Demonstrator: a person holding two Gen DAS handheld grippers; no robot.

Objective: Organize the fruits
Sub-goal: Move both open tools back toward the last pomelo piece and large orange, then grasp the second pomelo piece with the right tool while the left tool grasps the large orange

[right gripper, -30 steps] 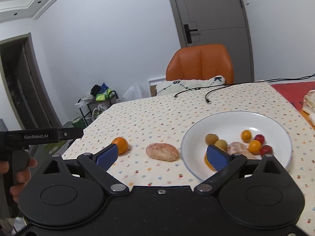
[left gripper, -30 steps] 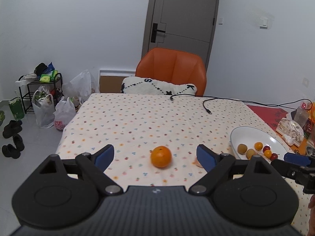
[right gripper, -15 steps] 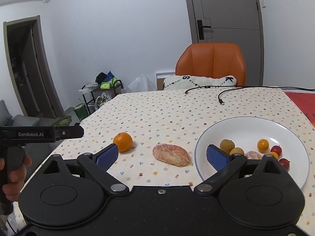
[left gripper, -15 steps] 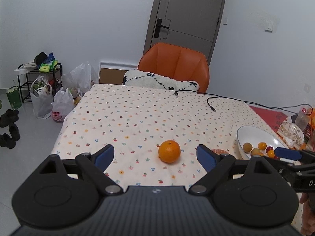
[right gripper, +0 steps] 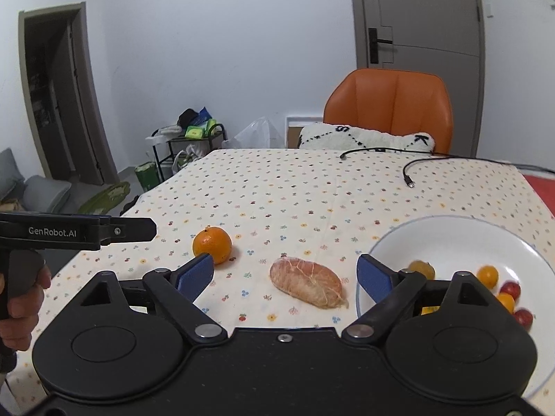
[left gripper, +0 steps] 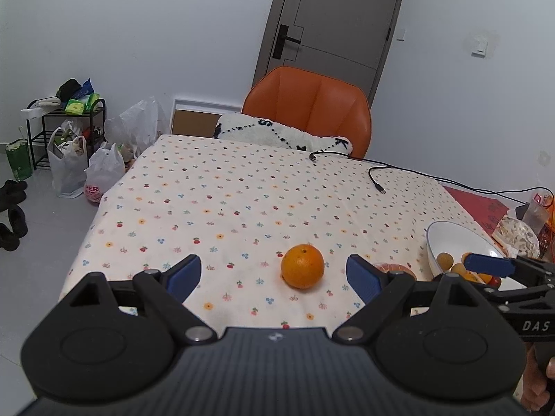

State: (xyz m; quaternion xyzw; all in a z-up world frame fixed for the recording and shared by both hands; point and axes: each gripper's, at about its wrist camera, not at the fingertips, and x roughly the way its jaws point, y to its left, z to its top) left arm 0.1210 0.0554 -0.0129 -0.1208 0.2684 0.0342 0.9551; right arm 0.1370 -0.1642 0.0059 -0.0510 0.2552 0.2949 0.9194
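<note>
orange (left gripper: 302, 266) sits on tablecloth (left gripper: 242, 201), ahead between wide-open, empty left gripper (left gripper: 274, 275) jaws. firm, round, likely rolls; grip across its middle. right gripper (right gripper: 286, 275) also wide, empty, facing peeled fruit (right gripper: 308, 287) beside bowl (right gripper: 451, 239).

Glossy white bowl (right gripper: 461, 239); matt printed cloth (right gripper: 295, 201); dimpled orange (left gripper: 302, 266)

The left claw (left gripper: 273, 274) hangs wide open over the counter (left gripper: 242, 190), an orange (left gripper: 302, 266) lying between its blue fingers (left gripper: 183, 275), nearer the right one, with a white plate (left gripper: 451, 239) of small fruits off to the right
</note>
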